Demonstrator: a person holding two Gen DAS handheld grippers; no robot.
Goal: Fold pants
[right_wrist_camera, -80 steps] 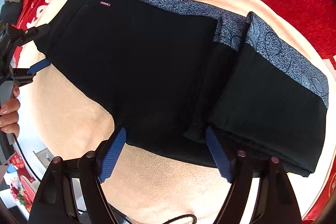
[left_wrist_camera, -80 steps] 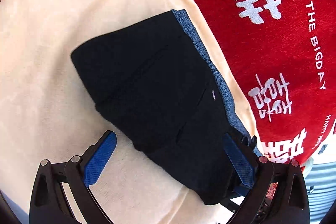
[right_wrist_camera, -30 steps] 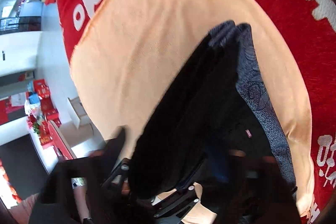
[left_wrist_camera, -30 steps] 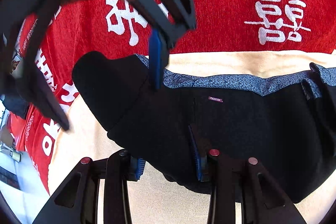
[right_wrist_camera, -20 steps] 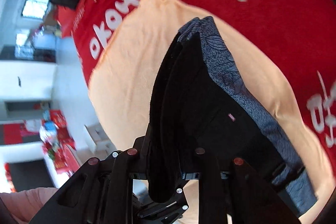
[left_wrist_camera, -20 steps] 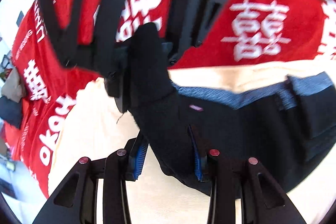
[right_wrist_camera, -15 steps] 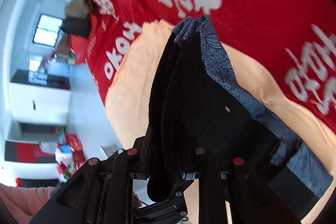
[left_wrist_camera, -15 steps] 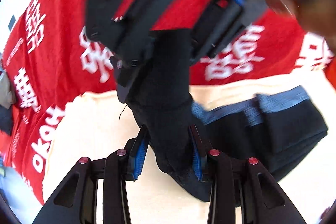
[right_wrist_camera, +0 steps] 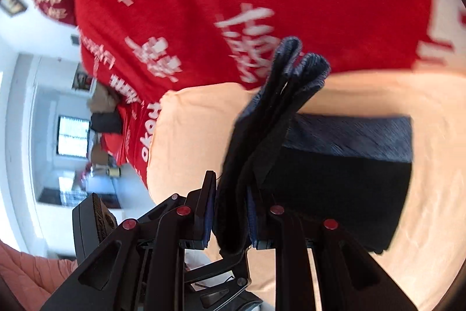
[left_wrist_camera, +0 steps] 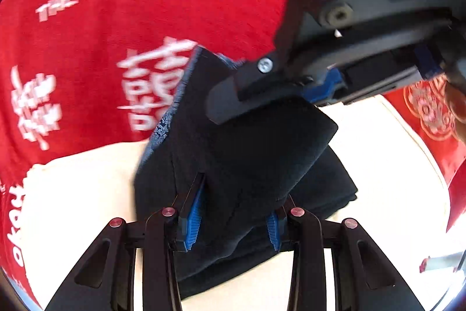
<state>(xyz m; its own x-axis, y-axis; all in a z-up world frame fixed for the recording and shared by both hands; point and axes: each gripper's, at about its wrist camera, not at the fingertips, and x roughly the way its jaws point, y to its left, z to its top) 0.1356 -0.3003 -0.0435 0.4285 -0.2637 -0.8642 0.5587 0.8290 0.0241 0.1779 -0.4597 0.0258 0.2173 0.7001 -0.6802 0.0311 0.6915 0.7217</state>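
The black pants [left_wrist_camera: 247, 153] with a blue patterned waistband [right_wrist_camera: 349, 139] lie partly folded on a cream cloth [left_wrist_camera: 72, 194]. My left gripper [left_wrist_camera: 233, 223] is shut on the near edge of the raised flap. My right gripper [right_wrist_camera: 230, 217] is shut on the same flap, held upright with the doubled waistband [right_wrist_camera: 300, 57] at its top. In the left wrist view the right gripper [left_wrist_camera: 335, 54] hangs over the pants, pinching the flap's far edge. The folded lower half [right_wrist_camera: 335, 188] rests flat on the cloth.
A red blanket with white lettering [left_wrist_camera: 131, 19] covers the surface beyond the cream cloth [right_wrist_camera: 198, 121]. A room with a window [right_wrist_camera: 72, 136] and shelves shows at the left of the right wrist view. A hand [right_wrist_camera: 17, 267] is at the lower left.
Both grippers closed on one end of the pants, lifted it and swung it across over the folded half. The flap now stands nearly over the lower stack.
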